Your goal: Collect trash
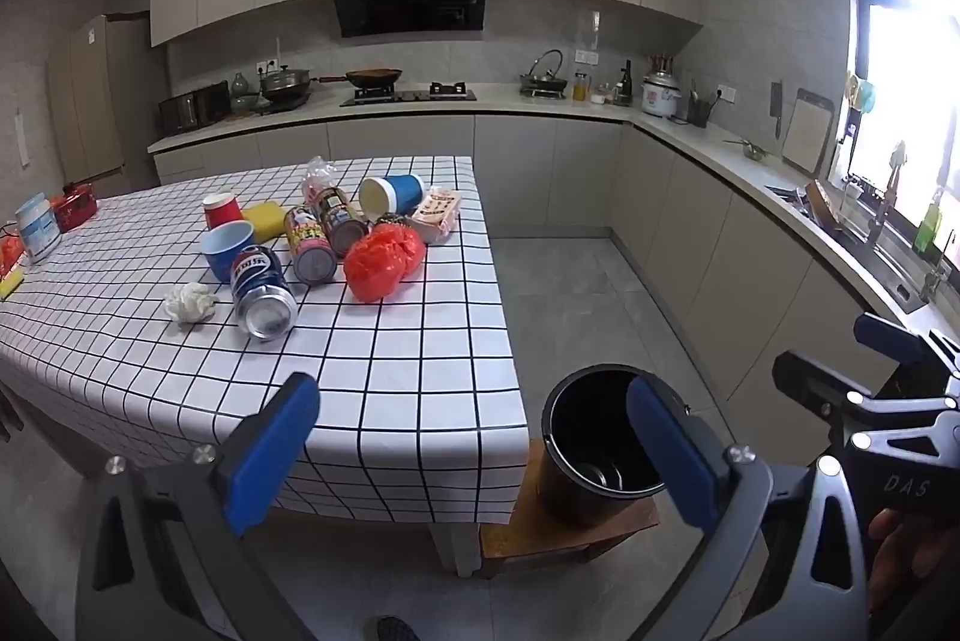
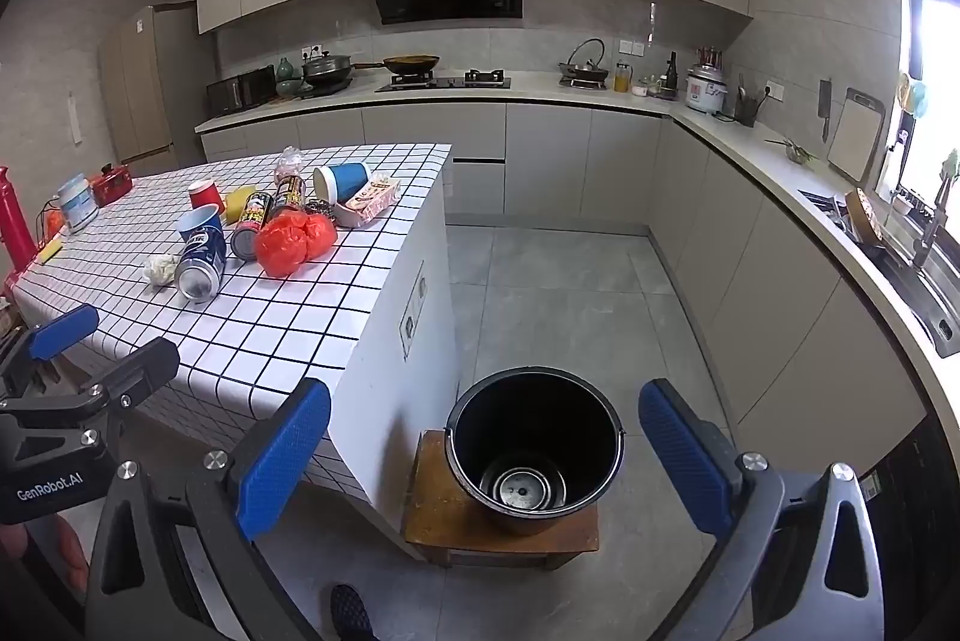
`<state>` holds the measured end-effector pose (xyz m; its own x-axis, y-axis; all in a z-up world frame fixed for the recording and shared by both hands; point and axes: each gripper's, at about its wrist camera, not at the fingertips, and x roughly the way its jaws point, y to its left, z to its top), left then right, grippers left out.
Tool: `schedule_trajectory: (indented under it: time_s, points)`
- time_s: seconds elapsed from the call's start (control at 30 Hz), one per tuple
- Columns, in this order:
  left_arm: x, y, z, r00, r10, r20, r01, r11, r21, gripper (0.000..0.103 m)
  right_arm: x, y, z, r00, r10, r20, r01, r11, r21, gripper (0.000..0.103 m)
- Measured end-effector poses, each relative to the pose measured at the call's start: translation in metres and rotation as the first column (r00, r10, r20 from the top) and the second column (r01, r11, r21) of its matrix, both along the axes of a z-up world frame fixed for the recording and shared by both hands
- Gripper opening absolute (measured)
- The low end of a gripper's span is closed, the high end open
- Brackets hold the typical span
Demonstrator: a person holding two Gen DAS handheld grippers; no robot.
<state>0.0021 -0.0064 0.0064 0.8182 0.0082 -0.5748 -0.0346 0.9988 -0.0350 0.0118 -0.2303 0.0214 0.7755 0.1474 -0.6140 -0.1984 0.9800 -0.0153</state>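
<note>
Checked tabletop (image 1: 372, 377), trash clustered mid-surface: crumpled tissue (image 1: 189, 302), Pepsi can (image 1: 263, 293) on its side, blue cup (image 1: 226, 248), red cup (image 1: 221, 209), yellow sponge (image 1: 266, 218), two printed cans (image 1: 309, 245), red plastic bag (image 1: 384, 260), tipped blue cup (image 1: 393, 195). Black bin (image 2: 534, 452) on a wooden stool (image 2: 432, 515) beside the tabletop. My left gripper (image 1: 474, 446) and right gripper (image 2: 486, 455): fingers wide, holding nothing

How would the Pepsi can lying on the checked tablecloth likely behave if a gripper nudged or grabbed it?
The Pepsi can lies on its side, so a nudge across its length would probably roll it. It looks like thin metal, likely light, and may dent under a hard squeeze. Its smooth wall might slip.
</note>
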Motion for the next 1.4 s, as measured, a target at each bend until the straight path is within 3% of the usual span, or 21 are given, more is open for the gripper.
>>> schedule_trajectory:
  time_s: [1.4]
  points:
    - [0.0075, -0.0025, 0.001, 1.0, -0.004, 0.008, 0.004, 1.0, 0.005, 0.103, 0.0051, -0.0039, 0.0014, 1.0, -0.004, 0.006, 0.004, 1.0, -0.005, 0.103]
